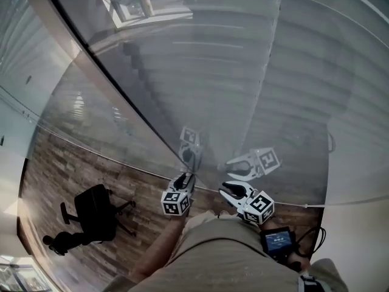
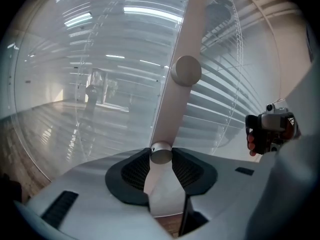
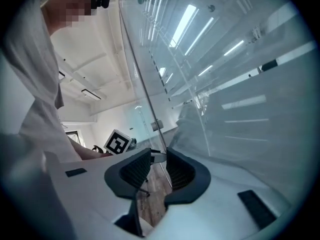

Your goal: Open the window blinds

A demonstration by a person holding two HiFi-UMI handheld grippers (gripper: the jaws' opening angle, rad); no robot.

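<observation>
Your left gripper (image 2: pixel 161 156) has its pads squeezed on the lower knob (image 2: pixel 161 152), a round metal one on the white post (image 2: pixel 184 24), with the upper knob (image 2: pixel 186 70) higher on the same post. Your right gripper (image 3: pixel 159 156) sits near it with jaws a bit apart, gripping nothing I can make out (a thin frame edge (image 3: pixel 147 100) runs up between them). The blinds (image 2: pixel 225 94) hang right behind the glass on both sides of the post, and 1 office chair (image 1: pixel 94 215) stands off to your left.
</observation>
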